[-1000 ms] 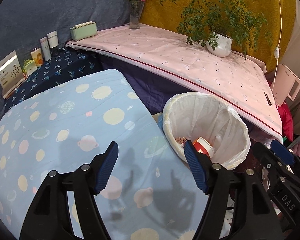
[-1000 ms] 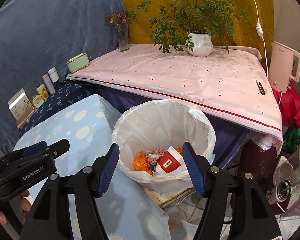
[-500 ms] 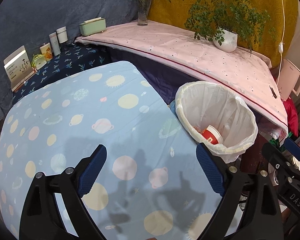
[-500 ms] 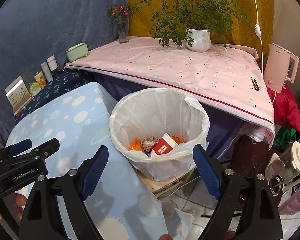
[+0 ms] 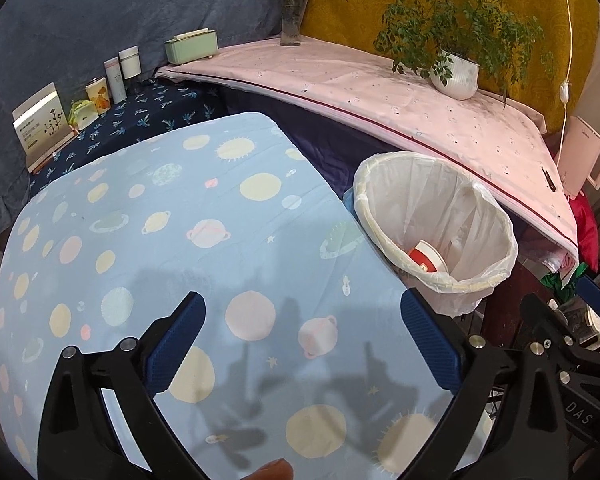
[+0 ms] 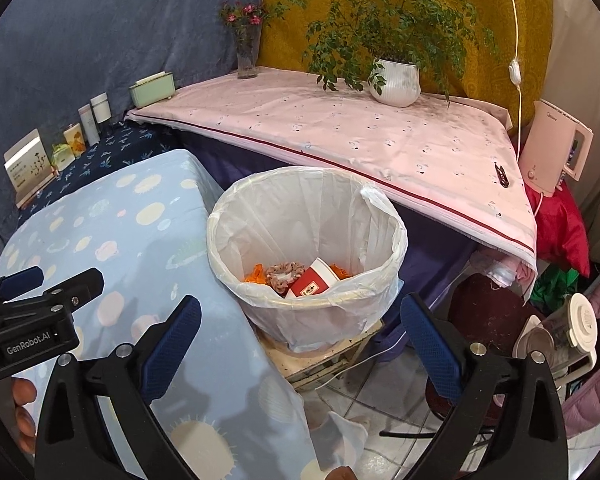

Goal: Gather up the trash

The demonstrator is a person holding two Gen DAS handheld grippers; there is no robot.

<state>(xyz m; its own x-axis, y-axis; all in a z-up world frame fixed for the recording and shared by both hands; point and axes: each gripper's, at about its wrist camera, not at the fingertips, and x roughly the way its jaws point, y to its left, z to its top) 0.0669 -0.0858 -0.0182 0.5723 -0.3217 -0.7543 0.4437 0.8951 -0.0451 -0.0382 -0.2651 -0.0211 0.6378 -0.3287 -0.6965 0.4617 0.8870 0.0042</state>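
Lined trash bin [image 6: 306, 248] sits straight ahead of the right hand-held gripper [image 6: 300, 354], just off the edge of the planet-print table [image 5: 160, 240]; red paper cup [image 6: 314, 282] and orange scraps lie at its bottom. Left hand-held gripper [image 5: 302, 350] hangs over bare table, bin off to its right, so the right is nearer. Both have just been opening, jaws now wide, nothing between them.

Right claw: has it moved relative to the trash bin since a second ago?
Yes. The right claw has backed away from the trash bin, whose rim now sits clear above its tips; its jaws have just been opening, nothing between them.
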